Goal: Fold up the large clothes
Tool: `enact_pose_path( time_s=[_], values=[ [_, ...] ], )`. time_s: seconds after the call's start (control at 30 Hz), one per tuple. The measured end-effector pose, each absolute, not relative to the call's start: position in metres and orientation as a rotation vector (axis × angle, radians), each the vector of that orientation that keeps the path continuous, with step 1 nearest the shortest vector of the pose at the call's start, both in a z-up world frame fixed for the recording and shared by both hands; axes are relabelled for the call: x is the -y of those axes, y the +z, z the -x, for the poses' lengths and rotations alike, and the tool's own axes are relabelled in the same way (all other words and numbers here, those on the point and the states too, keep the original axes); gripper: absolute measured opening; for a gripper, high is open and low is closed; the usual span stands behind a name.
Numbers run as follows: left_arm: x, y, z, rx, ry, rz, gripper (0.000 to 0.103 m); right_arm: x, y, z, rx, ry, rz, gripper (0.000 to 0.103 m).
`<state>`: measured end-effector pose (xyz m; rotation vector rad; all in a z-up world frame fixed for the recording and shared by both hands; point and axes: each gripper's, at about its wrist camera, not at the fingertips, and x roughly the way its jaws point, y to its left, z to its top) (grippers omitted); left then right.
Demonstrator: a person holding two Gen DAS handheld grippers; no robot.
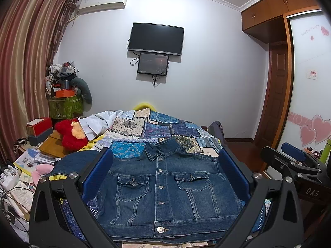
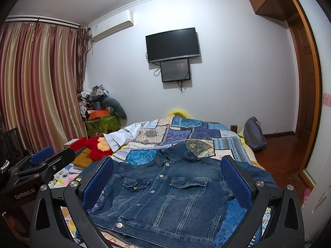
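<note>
A dark blue denim jacket [image 1: 165,188] lies buttoned and face up on the patchwork bedspread [image 1: 157,128], collar toward the far wall, sleeves spread to both sides. My left gripper [image 1: 165,161] is open and empty, held above the jacket's near hem. My right gripper [image 2: 166,165] is open and empty too, above the same hem, a little to the right. The jacket [image 2: 167,194] fills the space between its blue pads [image 2: 234,177]. Each gripper shows at the edge of the other's view: the right gripper [image 1: 293,155] and the left gripper [image 2: 41,155].
A white garment [image 1: 99,124] lies at the bed's far left. A red plush toy [image 1: 70,134], books and boxes crowd the left side. A backpack [image 2: 254,134] sits on the floor at the right. A wardrobe [image 1: 310,82] stands on the right.
</note>
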<state>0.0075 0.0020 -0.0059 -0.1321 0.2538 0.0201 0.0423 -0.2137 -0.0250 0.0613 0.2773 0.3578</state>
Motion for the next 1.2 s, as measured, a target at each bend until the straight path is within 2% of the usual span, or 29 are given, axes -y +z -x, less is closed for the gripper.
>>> enact_pose_path(
  time_s=[1.2],
  values=[
    [-0.0003, -0.0056, -0.0099, -0.256, 0.003, 0.135, 0.103, 0.2125, -0.0251, -0.0436, -0.279, 0.358, -0.056, 0.103]
  ],
)
